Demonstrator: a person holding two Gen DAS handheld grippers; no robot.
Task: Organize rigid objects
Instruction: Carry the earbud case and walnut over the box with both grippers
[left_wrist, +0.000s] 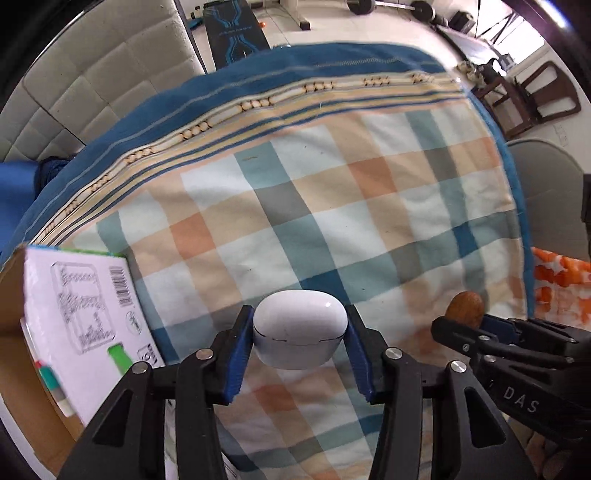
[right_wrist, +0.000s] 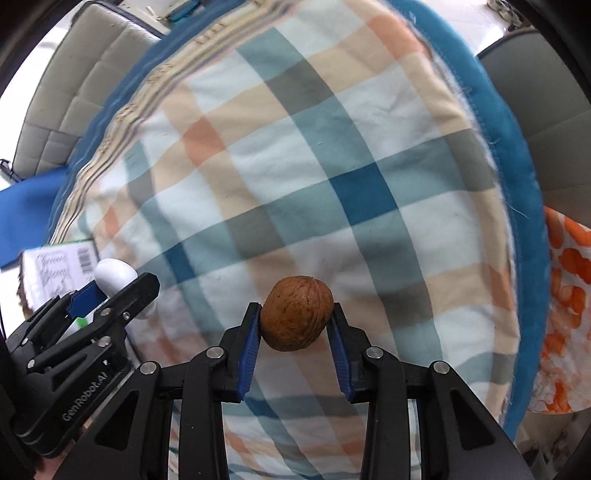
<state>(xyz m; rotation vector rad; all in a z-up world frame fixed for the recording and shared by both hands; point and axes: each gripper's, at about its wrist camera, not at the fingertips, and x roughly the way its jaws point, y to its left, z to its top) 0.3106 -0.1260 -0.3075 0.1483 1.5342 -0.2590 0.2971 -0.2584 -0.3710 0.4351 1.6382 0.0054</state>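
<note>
My left gripper (left_wrist: 300, 325) is shut on a white earbud case (left_wrist: 300, 332) and holds it above the checked cloth (left_wrist: 332, 206). My right gripper (right_wrist: 297, 315) is shut on a brown walnut (right_wrist: 297, 317), also above the cloth. In the left wrist view the right gripper (left_wrist: 465, 321) shows at the right with the walnut (left_wrist: 466, 302) at its tip. In the right wrist view the left gripper (right_wrist: 110, 291) shows at the left with the white case (right_wrist: 113, 275).
A cardboard box (left_wrist: 22, 369) with a white printed carton (left_wrist: 81, 306) in it sits at the left edge; it also shows in the right wrist view (right_wrist: 55, 269). An orange-and-white cloth (right_wrist: 569, 295) lies at the right. A quilted grey cushion (left_wrist: 103, 81) is behind.
</note>
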